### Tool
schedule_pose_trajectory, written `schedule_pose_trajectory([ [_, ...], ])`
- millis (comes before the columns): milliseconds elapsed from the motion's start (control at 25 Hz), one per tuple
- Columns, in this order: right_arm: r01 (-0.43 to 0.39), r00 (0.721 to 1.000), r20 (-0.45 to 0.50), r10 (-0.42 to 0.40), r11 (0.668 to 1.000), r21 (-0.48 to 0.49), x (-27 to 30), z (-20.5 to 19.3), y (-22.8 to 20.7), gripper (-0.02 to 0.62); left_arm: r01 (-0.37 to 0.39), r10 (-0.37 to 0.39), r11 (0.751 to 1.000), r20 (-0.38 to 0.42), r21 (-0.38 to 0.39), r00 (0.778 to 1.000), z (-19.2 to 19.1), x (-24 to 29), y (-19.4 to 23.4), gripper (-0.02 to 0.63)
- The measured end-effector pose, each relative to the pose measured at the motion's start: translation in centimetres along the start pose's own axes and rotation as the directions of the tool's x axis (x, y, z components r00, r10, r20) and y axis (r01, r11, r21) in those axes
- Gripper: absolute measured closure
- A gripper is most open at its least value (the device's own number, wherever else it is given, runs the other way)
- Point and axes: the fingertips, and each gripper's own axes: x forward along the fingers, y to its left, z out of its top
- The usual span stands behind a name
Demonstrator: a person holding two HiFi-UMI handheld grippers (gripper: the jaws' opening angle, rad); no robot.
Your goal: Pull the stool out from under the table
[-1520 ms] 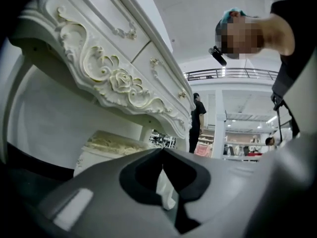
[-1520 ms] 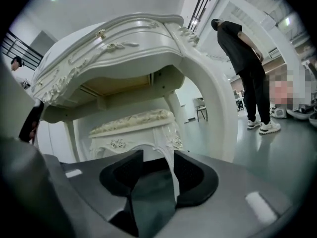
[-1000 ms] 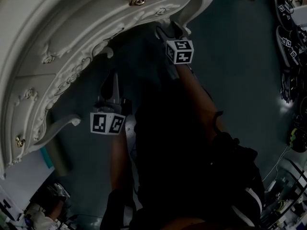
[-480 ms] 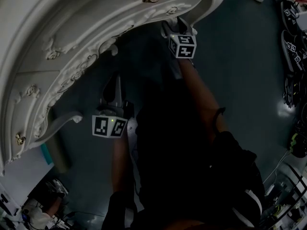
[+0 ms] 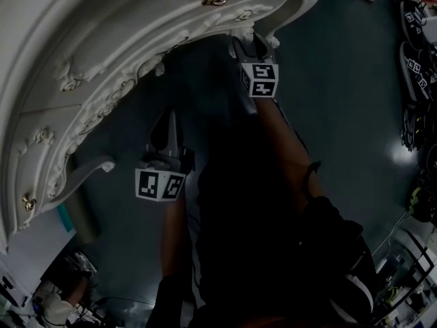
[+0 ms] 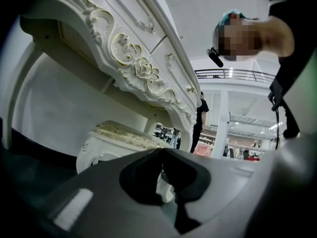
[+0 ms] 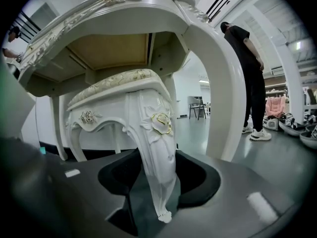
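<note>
- The stool (image 7: 116,90) stands tucked under the white carved table (image 7: 218,83), its seat just below the table's underside. Its near front leg (image 7: 157,133) faces the person.
- The right gripper (image 7: 156,155) has that leg between its jaws. They have just been closing, and the pads now look to lie against both sides of the leg, below the gilded rose (image 7: 162,122).
- The left gripper (image 6: 162,155) hangs apart from the stool with its jaws drawn nearly together. Only a sliver of white shows through the slit, and nothing appears to be held.
- The stool is probably rigid painted wood of middling weight, so it should follow a pull as one piece and not flex.
- The glossy paint looks slippery, and the leg tapers toward the foot, so a grip there could creep downward. The thicker stretch just under the rose seems the safer hold (not the rose itself, whose raised gilding would likely chip).
- On the smooth floor (image 7: 267,155) the feet should slide. A low, level pull is judged least likely to tip the stool or knock it against the table's leg close beside it.
</note>
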Motion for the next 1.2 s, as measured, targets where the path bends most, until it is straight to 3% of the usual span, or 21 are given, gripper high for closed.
schedule_pose_trajectory([
  [160,0.020,0.999,-0.040,-0.020,1.000,0.014,-1.7,-0.5,0.7,0.374,-0.014,0.014,1.000,-0.020,0.014,1.000,1.3,-0.1,-1.3,0.598],
  [360,0.058,0.993,-0.106,-0.057,0.998,0.012,-4.8,-1.7,1.3,0.383,0.037,-0.035,0.999,-0.039,0.036,0.999,3.6,0.3,-5.0,0.598],
  [600,0.043,0.988,-0.149,-0.042,0.999,0.006,-7.4,-2.6,2.2,0.399,0.072,-0.071,0.997,-0.043,0.027,0.997,5.2,-0.7,-8.1,0.598],
  [960,-0.006,0.978,-0.210,0.011,1.000,0.021,-11.2,-4.0,5.0,0.403,0.009,-0.012,0.999,-0.082,-0.036,0.997,6.3,-4.7,-9.2,0.598],
  [1080,-0.058,0.981,-0.183,0.063,0.998,0.033,-12.2,-3.6,5.2,0.368,0.024,-0.028,0.999,-0.101,-0.041,0.994,6.6,-5.0,-10.3,0.598],
  [1200,-0.118,0.980,-0.154,0.124,0.992,0.047,-11.7,-2.6,4.3,0.249,0.049,-0.053,0.998,-0.099,-0.039,0.994,6.9,-4.5,-10.9,0.598],
])
